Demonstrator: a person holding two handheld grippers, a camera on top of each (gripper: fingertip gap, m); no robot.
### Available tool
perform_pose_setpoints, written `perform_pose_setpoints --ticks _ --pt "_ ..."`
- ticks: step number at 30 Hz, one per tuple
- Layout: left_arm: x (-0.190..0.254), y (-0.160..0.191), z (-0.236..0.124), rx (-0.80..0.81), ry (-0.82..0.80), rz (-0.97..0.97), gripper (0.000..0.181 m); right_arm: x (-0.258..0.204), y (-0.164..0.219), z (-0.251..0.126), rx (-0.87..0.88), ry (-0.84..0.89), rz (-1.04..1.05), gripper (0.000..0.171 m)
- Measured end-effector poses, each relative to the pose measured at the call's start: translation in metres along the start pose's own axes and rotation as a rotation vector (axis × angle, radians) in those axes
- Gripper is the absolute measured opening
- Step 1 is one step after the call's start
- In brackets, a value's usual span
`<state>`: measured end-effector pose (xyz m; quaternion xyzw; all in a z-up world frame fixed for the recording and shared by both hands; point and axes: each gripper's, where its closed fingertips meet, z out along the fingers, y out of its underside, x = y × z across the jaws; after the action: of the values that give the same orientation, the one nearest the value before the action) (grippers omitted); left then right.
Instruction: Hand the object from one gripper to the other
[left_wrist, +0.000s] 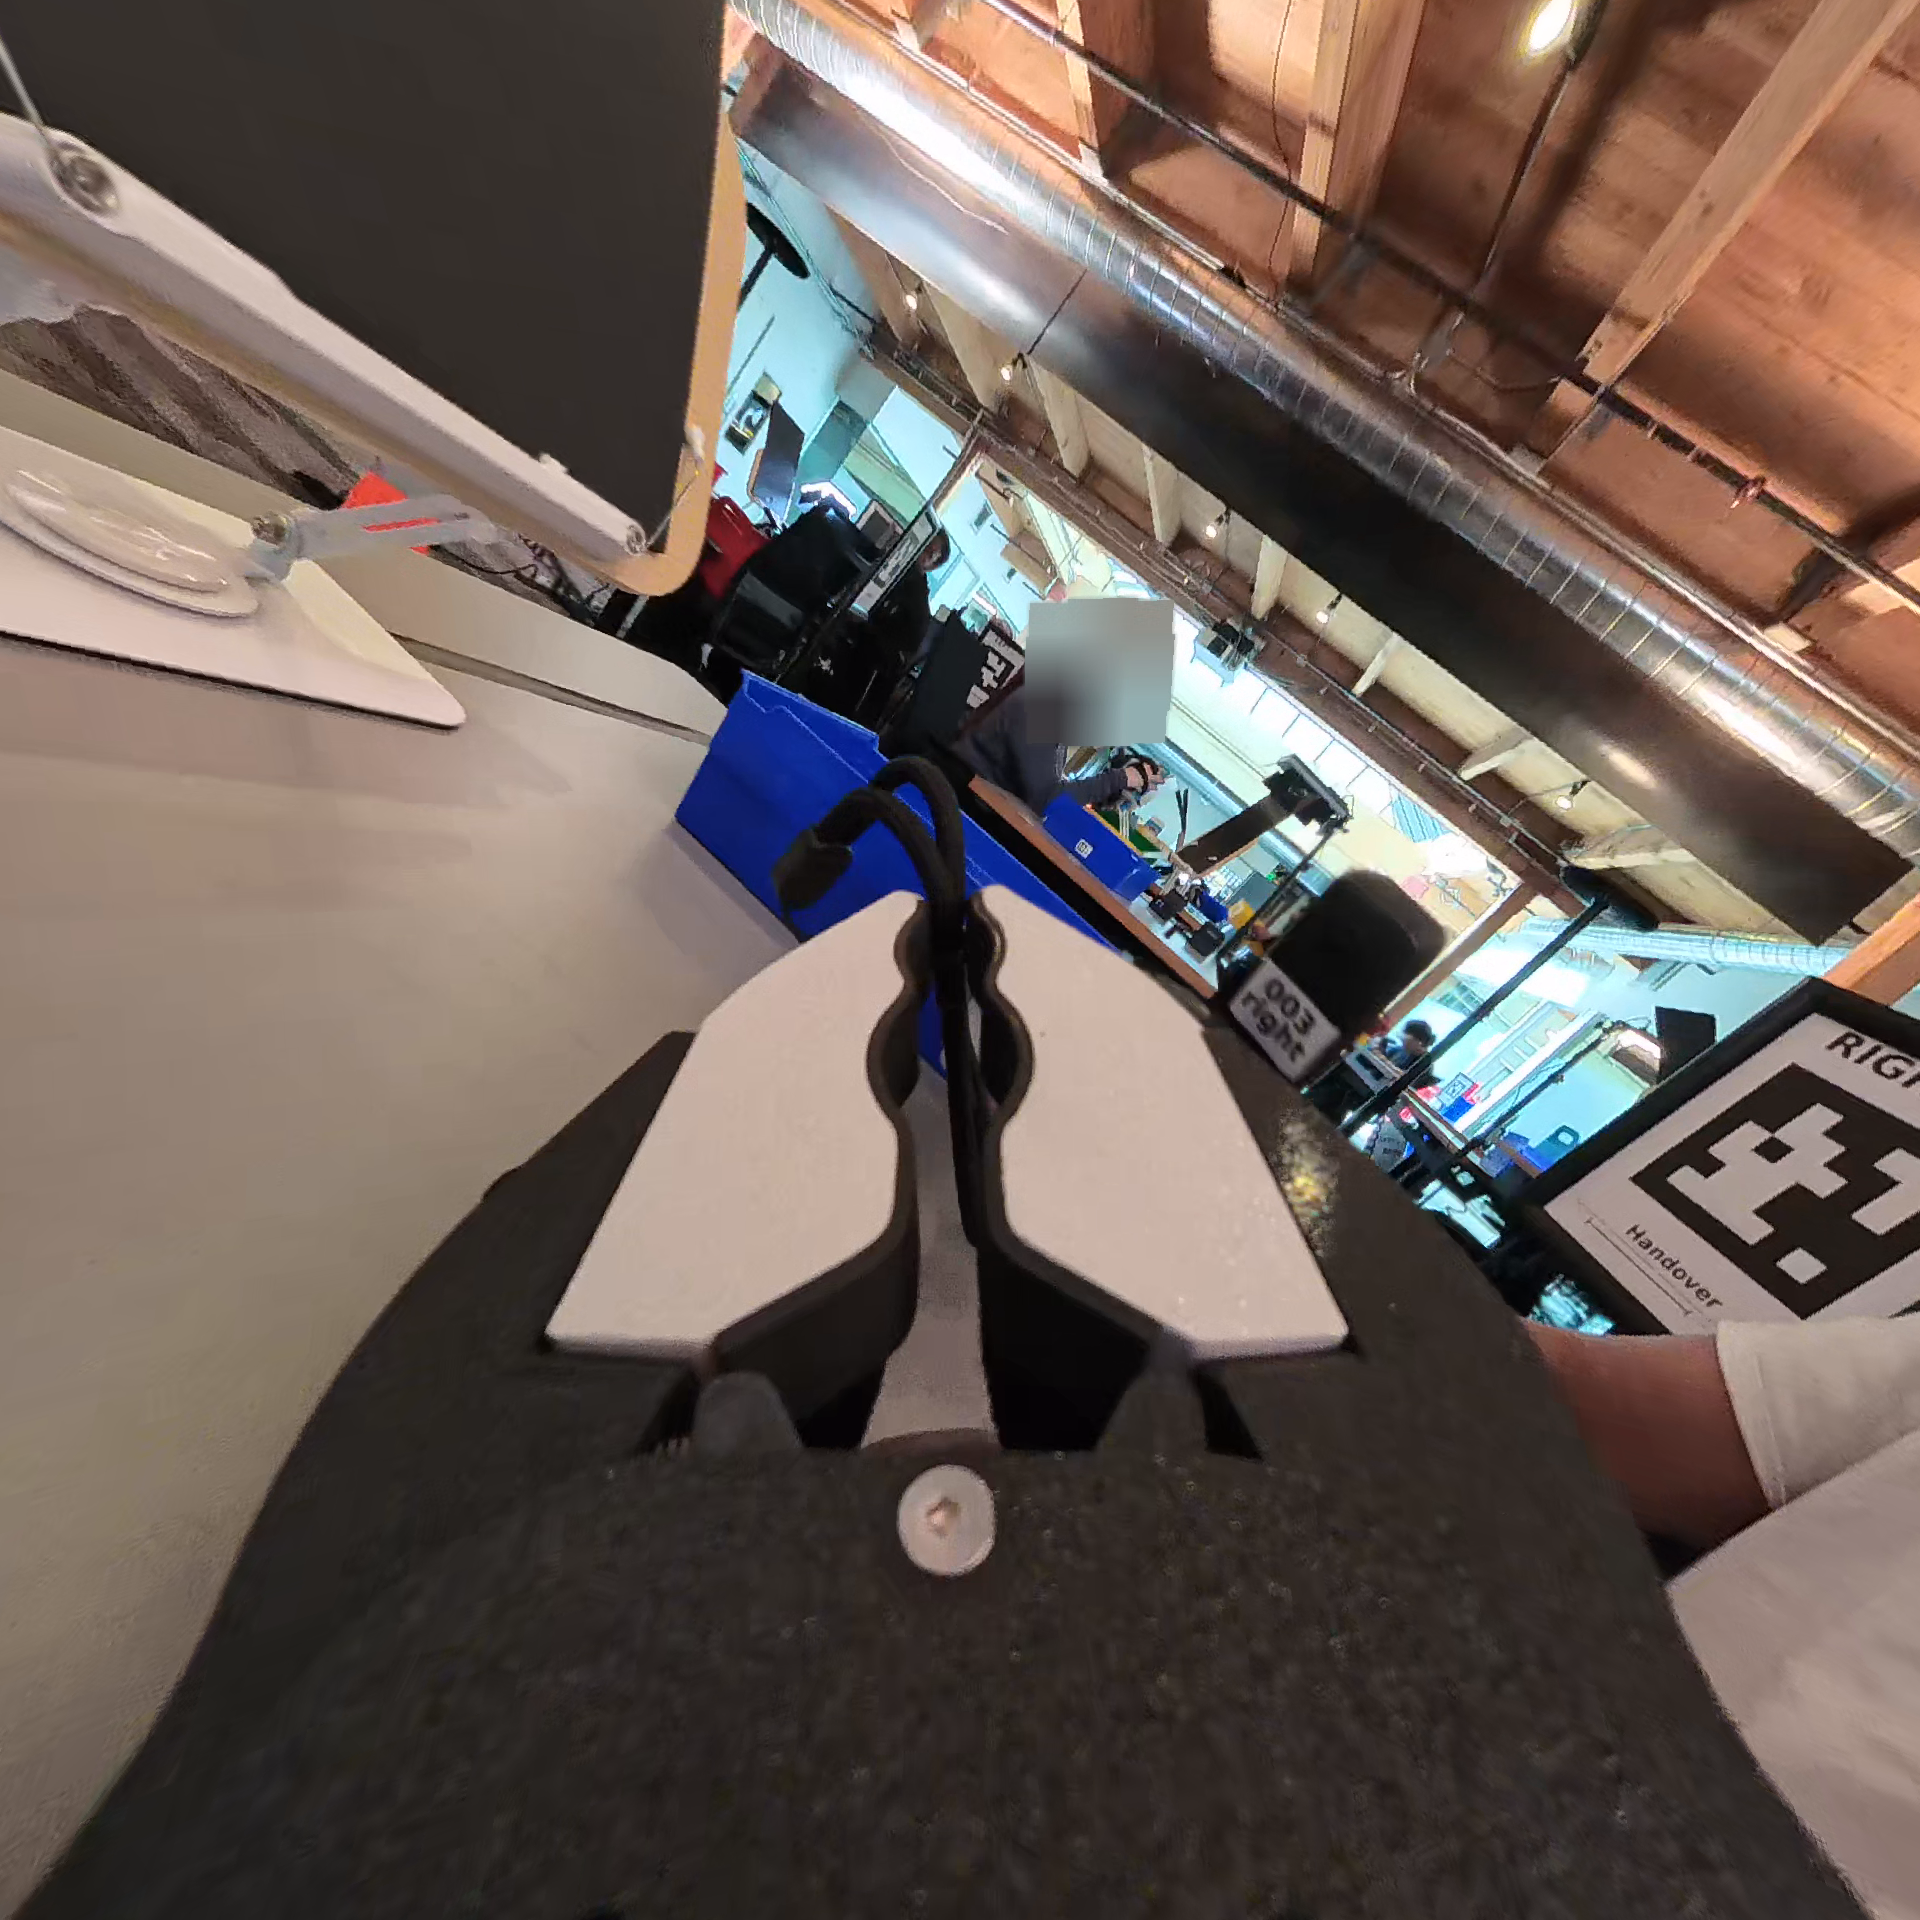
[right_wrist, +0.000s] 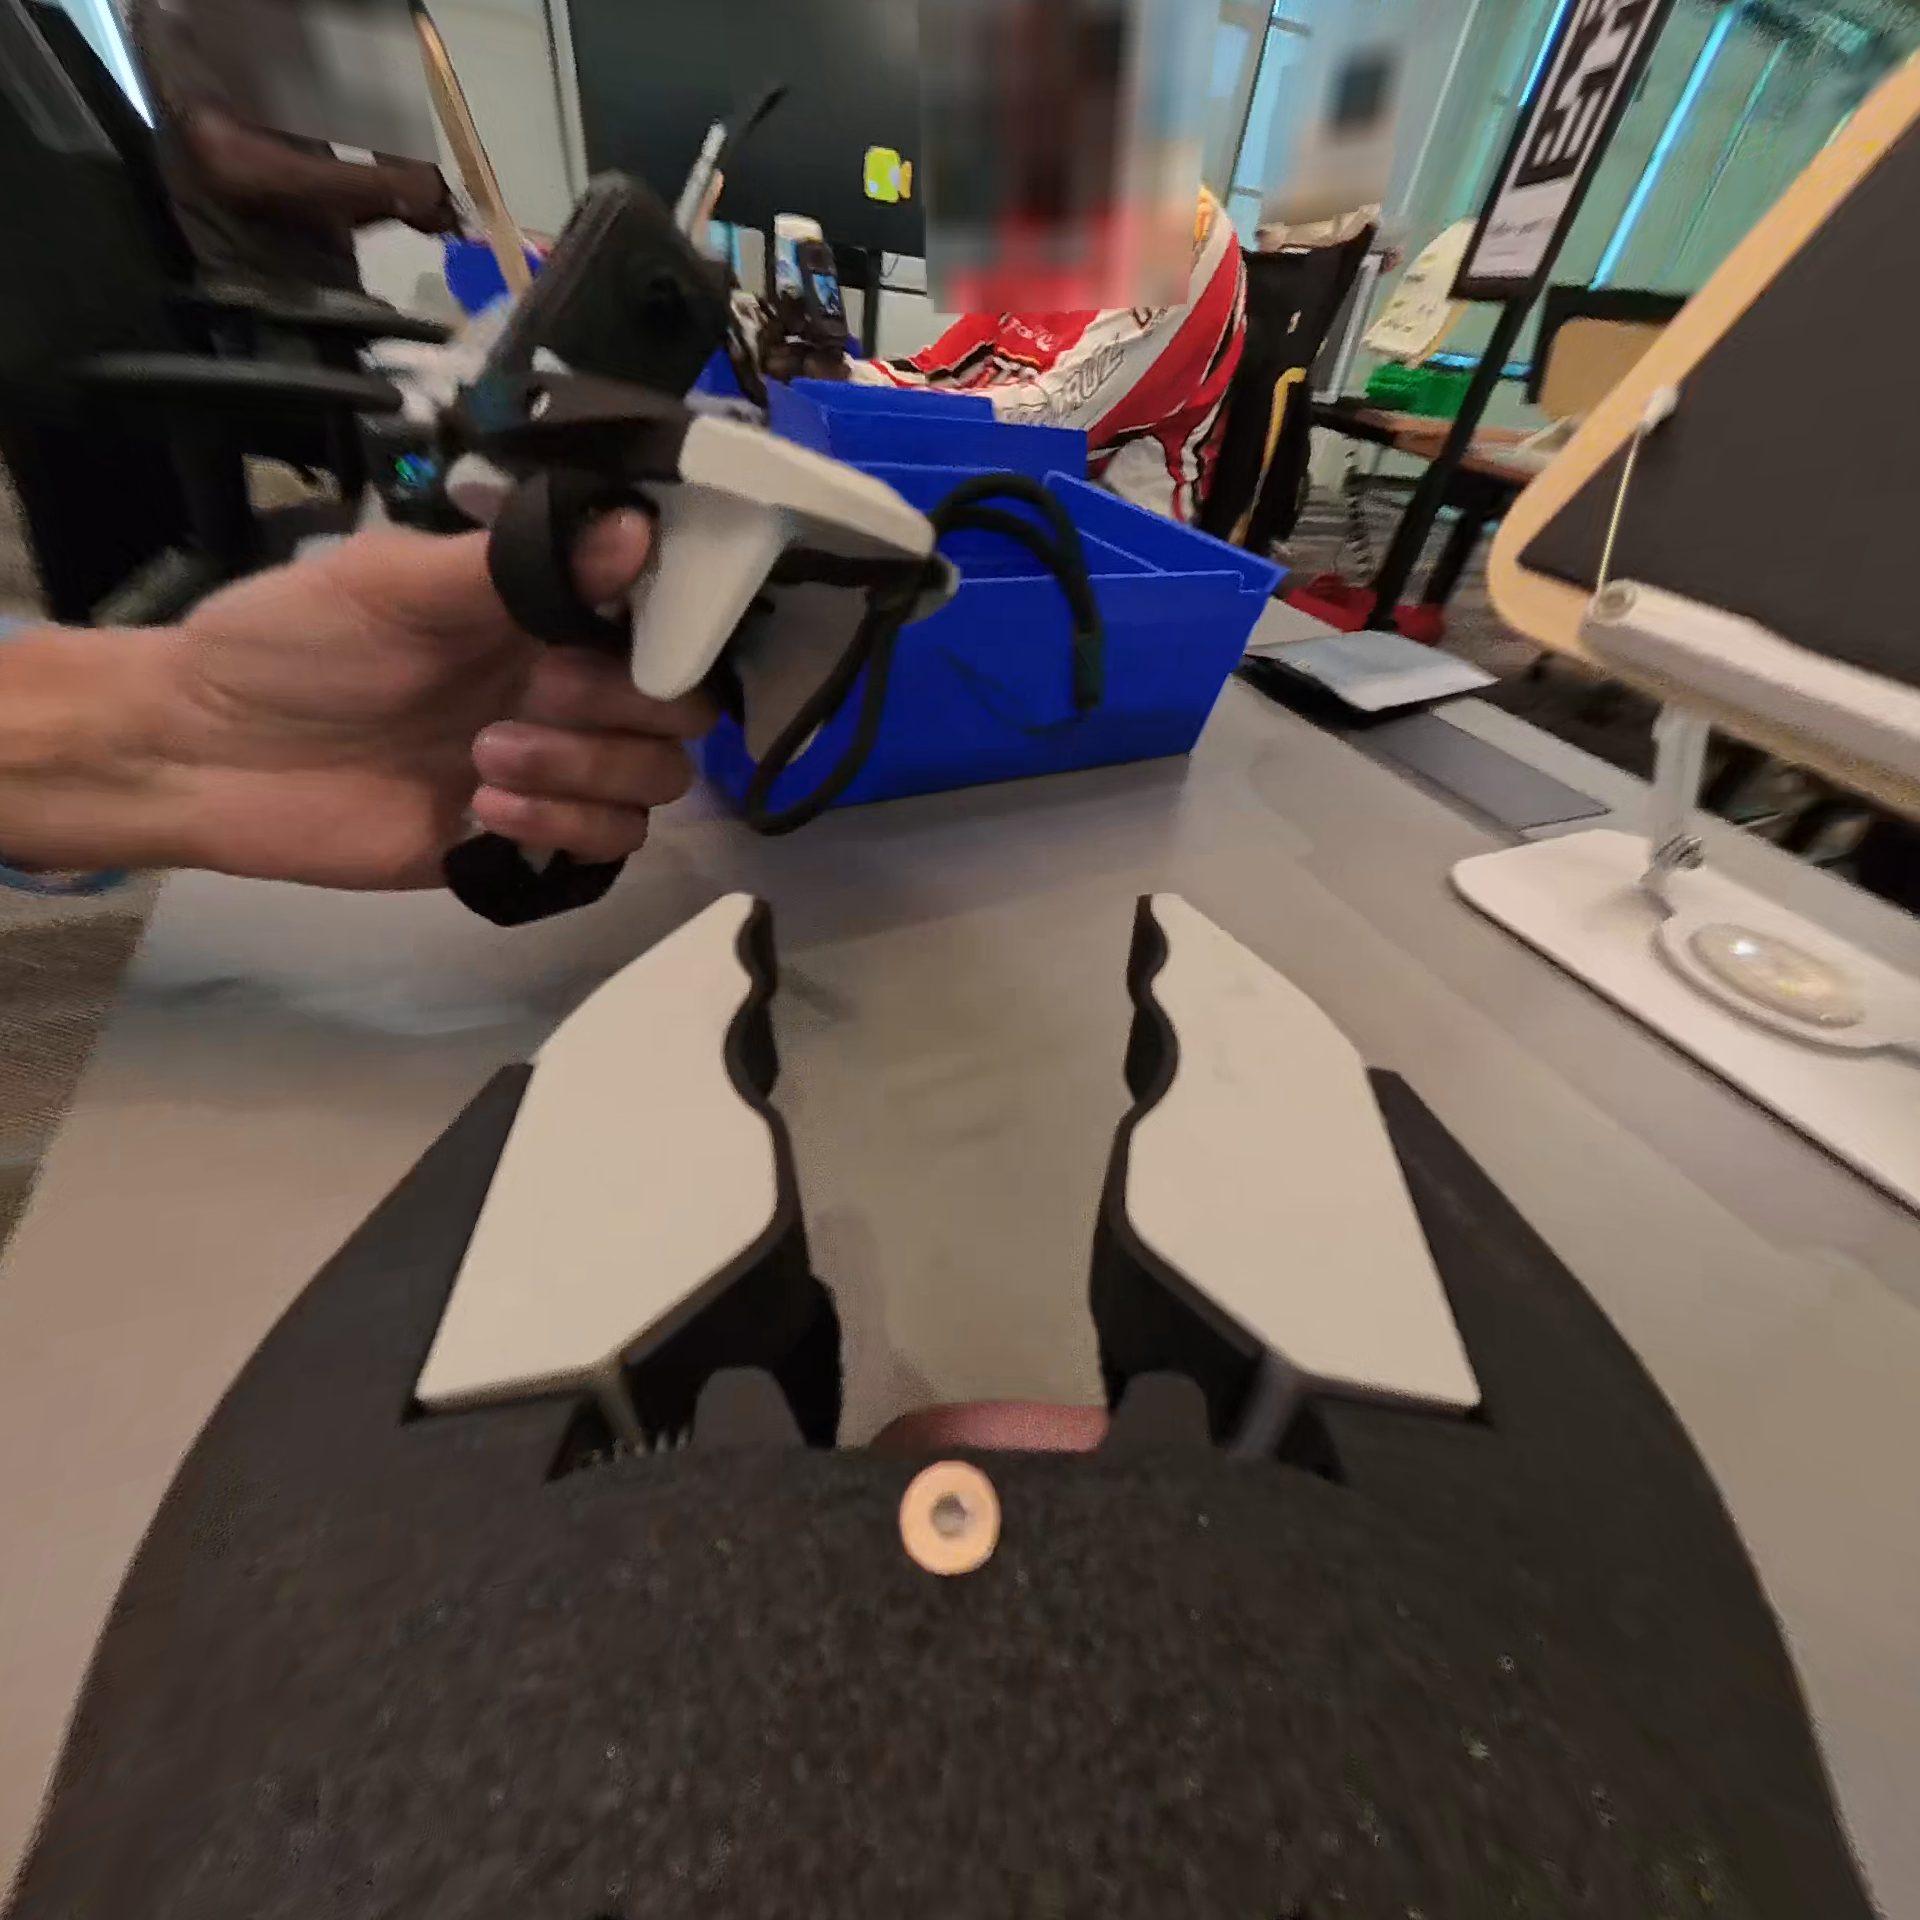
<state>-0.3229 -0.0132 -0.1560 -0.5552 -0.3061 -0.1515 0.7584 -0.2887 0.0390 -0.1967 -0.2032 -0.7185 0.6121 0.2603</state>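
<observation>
A black cord loop (left_wrist: 925, 821) with a small black toggle on it is pinched between the fingers of my left gripper (left_wrist: 951, 920), which is shut on it. The cord curls out past the fingertips and a strand runs back between the jaws. In the right wrist view the left gripper (right_wrist: 930, 566) is held by a hand (right_wrist: 312, 707) at the upper left, above the grey table (right_wrist: 935, 1039), with the cord (right_wrist: 1081, 613) hanging from its tips in loops. My right gripper (right_wrist: 951, 914) is open and empty, low over the table, nearer than the cord and below it.
A blue bin (right_wrist: 1039, 665) stands on the table behind the cord; it also shows in the left wrist view (left_wrist: 769, 758). A white stand base (right_wrist: 1662, 987) with a framed dark panel (right_wrist: 1766, 364) is at the right. A marker board (left_wrist: 1766, 1174) is nearby. People sit at far tables. Left tips to right tips: about 8 cm.
</observation>
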Motion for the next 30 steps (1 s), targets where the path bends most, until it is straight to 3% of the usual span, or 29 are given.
perform_pose_setpoints --ticks 4,6,8,12,15,18,30 --pt "0.002 0.005 0.005 0.001 0.003 -0.018 0.005 -0.025 0.002 0.024 -0.035 0.145 -0.22 0.068" --pt "0.005 0.009 0.009 -0.002 0.014 -0.038 0.005 -0.019 -0.006 0.028 -0.018 0.309 -0.316 0.056" --pt "0.007 0.013 0.012 -0.005 0.021 -0.053 0.005 -0.021 -0.012 0.03 0.012 0.359 -0.392 0.046" --pt "0.011 0.018 0.016 -0.026 0.023 -0.037 0.005 -0.02 -0.005 0.033 -0.039 0.369 -0.374 0.024" --pt "0.012 0.018 0.017 -0.024 0.032 -0.048 0.005 -0.017 -0.009 0.029 -0.024 0.362 -0.346 0.019" --pt "0.012 0.022 0.018 -0.04 0.03 -0.049 0.005 -0.013 -0.005 0.028 -0.048 0.347 -0.324 0.003" --pt "0.019 0.027 0.022 -0.09 0.035 0.044 0.006 0.002 -0.007 0.014 -0.051 0.245 -0.119 0.001"
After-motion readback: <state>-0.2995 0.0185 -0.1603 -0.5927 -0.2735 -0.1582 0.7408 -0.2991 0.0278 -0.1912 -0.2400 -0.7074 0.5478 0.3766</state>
